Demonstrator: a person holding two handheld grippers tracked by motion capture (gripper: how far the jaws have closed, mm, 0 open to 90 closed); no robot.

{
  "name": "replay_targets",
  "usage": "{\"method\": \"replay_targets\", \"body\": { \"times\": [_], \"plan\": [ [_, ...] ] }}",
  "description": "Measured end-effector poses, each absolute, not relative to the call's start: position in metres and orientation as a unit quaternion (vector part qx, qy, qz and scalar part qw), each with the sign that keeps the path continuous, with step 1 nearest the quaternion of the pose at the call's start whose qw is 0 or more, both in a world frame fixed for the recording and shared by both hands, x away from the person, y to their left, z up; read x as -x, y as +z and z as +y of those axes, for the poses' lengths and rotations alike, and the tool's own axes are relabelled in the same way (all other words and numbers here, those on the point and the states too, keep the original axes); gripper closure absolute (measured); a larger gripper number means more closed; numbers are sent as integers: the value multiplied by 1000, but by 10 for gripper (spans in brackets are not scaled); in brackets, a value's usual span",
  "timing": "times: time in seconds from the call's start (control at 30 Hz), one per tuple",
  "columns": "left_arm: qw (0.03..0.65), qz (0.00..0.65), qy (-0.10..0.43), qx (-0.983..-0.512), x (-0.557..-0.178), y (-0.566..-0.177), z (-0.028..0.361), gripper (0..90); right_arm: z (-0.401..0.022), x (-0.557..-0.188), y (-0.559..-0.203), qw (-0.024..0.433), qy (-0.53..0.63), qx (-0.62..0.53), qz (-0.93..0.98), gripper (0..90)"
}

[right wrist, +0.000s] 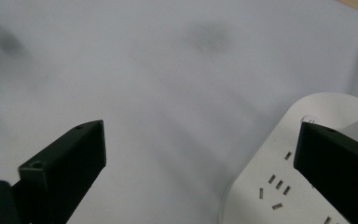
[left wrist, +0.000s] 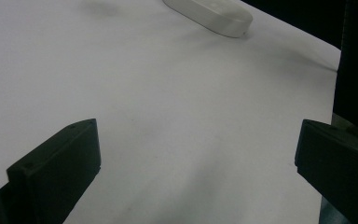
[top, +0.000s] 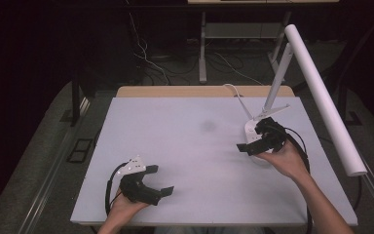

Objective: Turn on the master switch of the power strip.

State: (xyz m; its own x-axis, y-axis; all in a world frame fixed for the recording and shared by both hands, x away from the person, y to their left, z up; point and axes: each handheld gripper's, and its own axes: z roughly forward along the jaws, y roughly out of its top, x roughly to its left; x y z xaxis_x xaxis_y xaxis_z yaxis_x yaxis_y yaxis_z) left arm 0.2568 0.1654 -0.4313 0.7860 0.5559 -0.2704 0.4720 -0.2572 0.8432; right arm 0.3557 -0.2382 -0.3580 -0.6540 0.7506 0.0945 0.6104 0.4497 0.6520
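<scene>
Rounded white plastic lamp base point(right wrist: 307, 177) beside open right gripper point(top: 254, 140).

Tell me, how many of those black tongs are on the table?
2: the left tongs near the table's front edge, the right tongs over the white lamp base at the right.

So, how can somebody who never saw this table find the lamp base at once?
Start at the white table and go to its far right part, where the right gripper hovers with open jaws. The lamp base is the flat rounded white slab there. A slanted white arm rises from it, and its top carries small slots.
</scene>
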Motion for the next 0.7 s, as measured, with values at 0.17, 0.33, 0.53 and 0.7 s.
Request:
{"method": "replay_targets", "body": {
  "times": [0.17,0.33,0.53,0.7],
  "plan": [
    [516,324,41,-791,-257,-431,166,0,-238,-362,-358,108,331,-405,845,17],
    [514,324,37,-793,-257,-432,165,0,-237,-369,-359,108,317,-410,849,20],
    [511,323,35,-796,-257,-432,164,0,-236,-375,-358,116,299,-414,852,175],
    [512,323,35,-795,-258,-432,165,0,-234,-381,-358,124,290,-415,853,306]
  ]
}}
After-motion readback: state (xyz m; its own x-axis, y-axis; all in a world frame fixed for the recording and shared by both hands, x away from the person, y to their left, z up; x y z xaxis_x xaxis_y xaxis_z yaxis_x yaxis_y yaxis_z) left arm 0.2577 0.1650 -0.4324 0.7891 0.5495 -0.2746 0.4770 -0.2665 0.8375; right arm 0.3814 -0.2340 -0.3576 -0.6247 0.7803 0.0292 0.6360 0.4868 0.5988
